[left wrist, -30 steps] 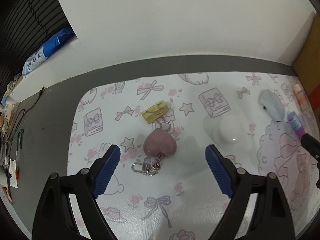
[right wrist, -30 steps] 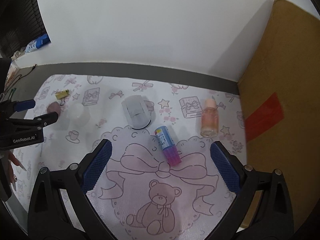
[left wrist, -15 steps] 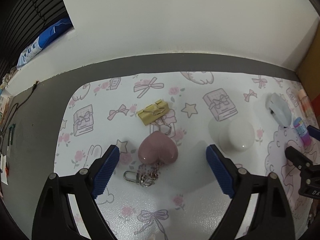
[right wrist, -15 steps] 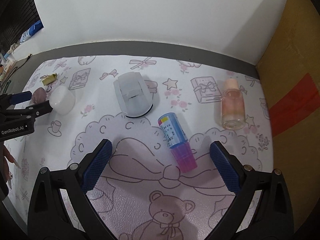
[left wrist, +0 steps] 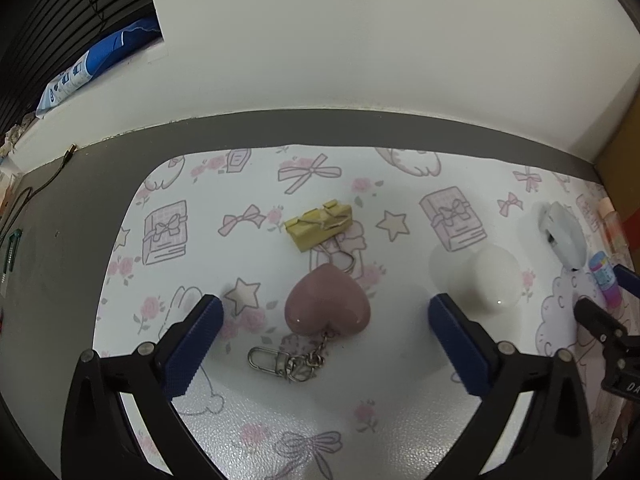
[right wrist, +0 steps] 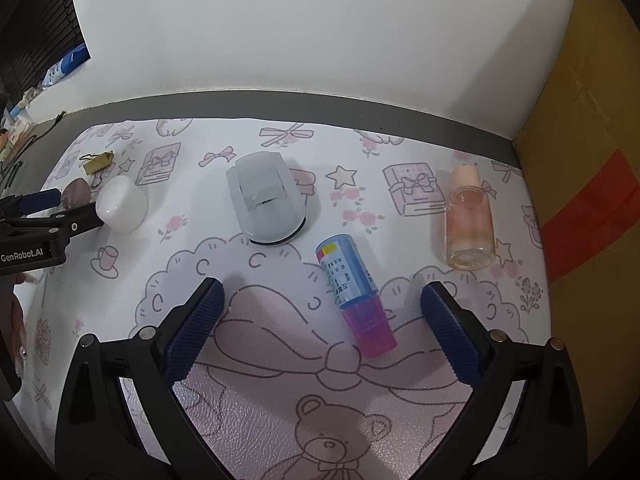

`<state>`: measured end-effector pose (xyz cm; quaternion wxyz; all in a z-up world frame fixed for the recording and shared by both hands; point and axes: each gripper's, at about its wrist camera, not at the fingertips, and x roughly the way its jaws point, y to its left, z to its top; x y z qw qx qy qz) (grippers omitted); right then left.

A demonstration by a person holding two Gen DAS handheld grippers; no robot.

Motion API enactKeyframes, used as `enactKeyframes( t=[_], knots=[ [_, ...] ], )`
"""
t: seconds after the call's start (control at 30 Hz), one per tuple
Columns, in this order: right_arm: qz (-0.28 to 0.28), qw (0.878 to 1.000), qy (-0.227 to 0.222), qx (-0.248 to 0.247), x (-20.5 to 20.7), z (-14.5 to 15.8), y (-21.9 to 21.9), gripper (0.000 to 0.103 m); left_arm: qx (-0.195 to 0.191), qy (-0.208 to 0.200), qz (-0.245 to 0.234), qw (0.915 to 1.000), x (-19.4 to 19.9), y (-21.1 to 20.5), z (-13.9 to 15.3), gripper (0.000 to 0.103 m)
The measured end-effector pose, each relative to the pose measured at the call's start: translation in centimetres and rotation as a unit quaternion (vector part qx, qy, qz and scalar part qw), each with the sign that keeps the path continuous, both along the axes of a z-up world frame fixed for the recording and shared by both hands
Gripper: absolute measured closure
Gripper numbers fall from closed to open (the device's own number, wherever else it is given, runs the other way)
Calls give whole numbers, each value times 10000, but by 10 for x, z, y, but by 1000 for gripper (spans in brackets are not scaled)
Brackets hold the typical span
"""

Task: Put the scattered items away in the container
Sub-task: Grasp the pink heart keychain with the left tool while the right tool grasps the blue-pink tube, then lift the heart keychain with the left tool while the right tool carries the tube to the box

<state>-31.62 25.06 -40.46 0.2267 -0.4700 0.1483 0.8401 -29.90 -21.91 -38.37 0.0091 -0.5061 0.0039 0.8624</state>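
The cardboard box point(right wrist: 592, 168) stands at the right edge of the patterned mat point(right wrist: 280, 360), and it is probably the container, though its opening is out of view. On the mat, from large to small, lie the white computer mouse point(right wrist: 266, 200), the peach bottle point(right wrist: 469, 222) on its side near the box, the blue tube with a pink cap point(right wrist: 354, 292), the white round jar point(left wrist: 494, 278), the pink heart keychain point(left wrist: 328, 306) with its metal clasp, and the yellow binder clip point(left wrist: 320, 226) just behind the heart. Over the last second both grippers have closed in on their targets: the heart now sits larger and centred between the fingers of the left gripper point(left wrist: 325, 316), and the tube has come in between those of the right gripper point(right wrist: 322, 302). Both pairs of jaws are spread wide, holding nothing and touching nothing. Every item is still loose on the mat, so the tidying seems barely begun; judging by the alignment, the next moves are a pinch on the heart and one on the tube. The dangling chain could snag or swing when lifted.
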Motion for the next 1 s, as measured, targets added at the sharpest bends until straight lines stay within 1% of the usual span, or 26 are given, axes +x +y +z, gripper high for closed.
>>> enactKeyframes(
  t=[0.07,0.1,0.13,0.17,0.23,0.27,0.3,0.33,0.37,0.4,0.47,0.5,0.53,0.73,0.77,0.9,1.0],
  knots=[
    [-70,10000,-19,-11,2,2,2,12,9,-51,-32,10000,-2,0,1,2],
    [-85,10000,-28,-17,3,3,2,15,12,-52,-62,10000,0,4,1,6],
    [-80,10000,-45,-28,5,5,3,20,17,-35,-106,9999,1,6,2,9],
    [-85,9999,-52,-32,6,5,3,25,18,-15,-165,9999,3,8,3,15],
    [-118,9999,-65,-34,9,7,5,32,24,19,-324,9995,5,14,6,28],
    [-125,9999,-72,-35,8,7,4,36,26,18,-361,9993,5,15,7,32],
    [-131,9999,-81,-36,6,7,3,39,20,22,-382,9993,5,18,9,42],
    [-138,9999,-94,-39,7,8,4,45,26,37,-375,9993,4,18,11,60],
    [-149,9998,-98,-38,7,8,4,54,34,49,-363,9993,4,18,12,66],
    [-179,9998,-102,-33,7,8,4,59,58,16,-364,9993,3,18,12,66],
    [-259,9996,-113,-22,10,8,7,73,26,17,-388,9992,1,21,11,66],
    [-297,9995,-123,-8,11,9,8,77,23,21,-390,9992,1,21,11,66],
    [-311,9994,-132,4,12,9,8,83,16,18,-411,9992,1,20,12,66],
    [-367,9993,-28,-97,15,10,12,83,1,-11,-410,9992,-3,22,15,66],
    [-372,9992,-11,-124,16,10,13,83,22,-20,-424,9991,0,16,17,66],
    [-418,9986,96,-318,20,11,17,84,36,-76,-507,9987,-5,20,21,66],
    [-396,9986,101,-341,20,12,17,84,12,-75,-492,9988,-4,24,24,66]
  ],
)
